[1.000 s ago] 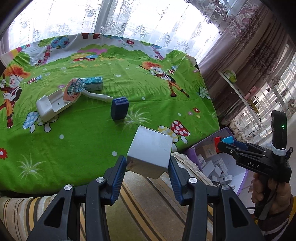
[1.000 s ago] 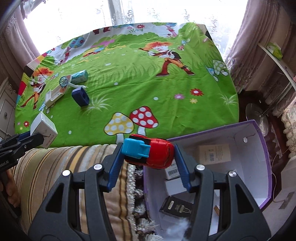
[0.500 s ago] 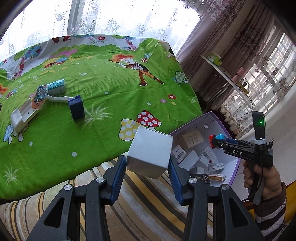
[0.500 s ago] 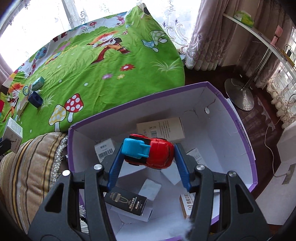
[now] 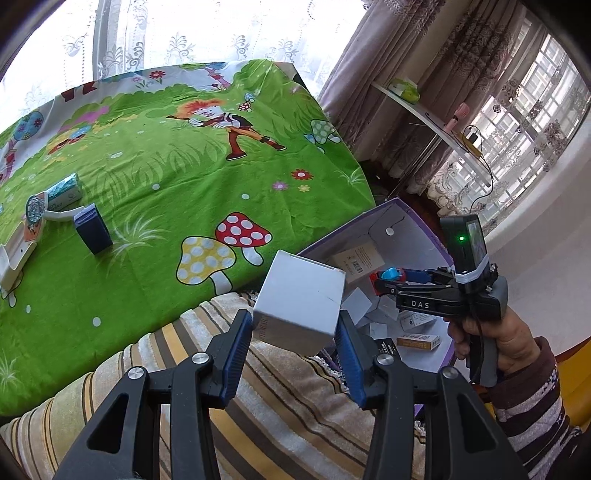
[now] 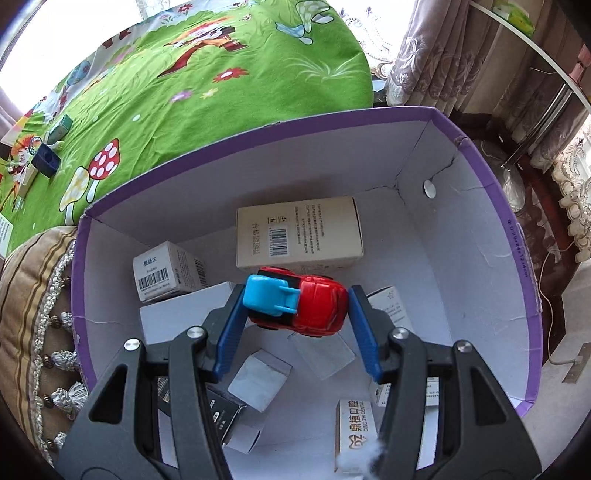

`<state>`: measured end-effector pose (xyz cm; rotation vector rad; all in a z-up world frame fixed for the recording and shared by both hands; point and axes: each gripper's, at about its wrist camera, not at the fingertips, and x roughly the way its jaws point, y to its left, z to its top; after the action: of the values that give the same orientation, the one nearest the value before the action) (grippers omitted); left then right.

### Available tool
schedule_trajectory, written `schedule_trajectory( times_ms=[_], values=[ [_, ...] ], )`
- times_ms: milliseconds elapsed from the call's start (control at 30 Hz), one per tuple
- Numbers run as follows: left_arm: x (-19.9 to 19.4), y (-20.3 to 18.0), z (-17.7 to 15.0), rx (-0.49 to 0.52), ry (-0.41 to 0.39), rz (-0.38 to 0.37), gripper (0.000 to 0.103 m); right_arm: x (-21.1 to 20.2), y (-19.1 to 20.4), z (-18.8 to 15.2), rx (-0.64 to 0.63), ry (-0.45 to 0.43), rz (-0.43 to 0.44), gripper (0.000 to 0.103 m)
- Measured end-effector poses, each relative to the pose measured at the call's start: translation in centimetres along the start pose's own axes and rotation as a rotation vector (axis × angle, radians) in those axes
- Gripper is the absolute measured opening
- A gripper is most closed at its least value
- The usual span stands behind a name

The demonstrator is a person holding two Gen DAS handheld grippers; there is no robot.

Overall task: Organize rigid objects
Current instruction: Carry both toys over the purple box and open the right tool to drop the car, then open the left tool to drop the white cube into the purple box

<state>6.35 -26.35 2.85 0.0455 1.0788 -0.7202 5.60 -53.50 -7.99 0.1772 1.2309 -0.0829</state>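
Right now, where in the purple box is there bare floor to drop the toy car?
Bare floor in the purple box lies along its right wall, right of the beige carton, and at the near right beside the orange-lettered carton. The left and middle are crowded with cartons under the toy car.

A green cartoon bedsheet (image 5: 177, 173) printed with mushrooms, flowers and a red-haired figure covers the bed, and a striped beige cushion (image 5: 280, 398) with a tasselled fringe (image 6: 61, 325) lies against its near edge. Lace curtains (image 5: 192, 33) hang behind the bed, mauve patterned drapes (image 5: 417, 48) to the right. A white shelf (image 5: 424, 114) carries a green packet (image 5: 404, 88) and a pink item (image 5: 456, 118).
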Motion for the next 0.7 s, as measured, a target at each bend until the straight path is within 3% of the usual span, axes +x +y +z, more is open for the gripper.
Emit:
schedule_trajectory(
  times_ms=[400,500,700],
  values=[
    [2.2,-3.4,0.8,0.068,0.048,-0.009,0.047,2.7,-0.6,-0.4,-0.038,0.033,0.04,0.061],
    [2.6,-3.9,0.8,0.079,0.054,-0.008,0.047,2.3,-0.8,-0.7,-0.04,0.019,0.041,0.068],
    [3.0,-4.7,0.8,0.091,0.061,-0.022,0.047,-0.2,-1.9,-1.2,-0.002,-0.028,-0.008,0.07]
  ],
)
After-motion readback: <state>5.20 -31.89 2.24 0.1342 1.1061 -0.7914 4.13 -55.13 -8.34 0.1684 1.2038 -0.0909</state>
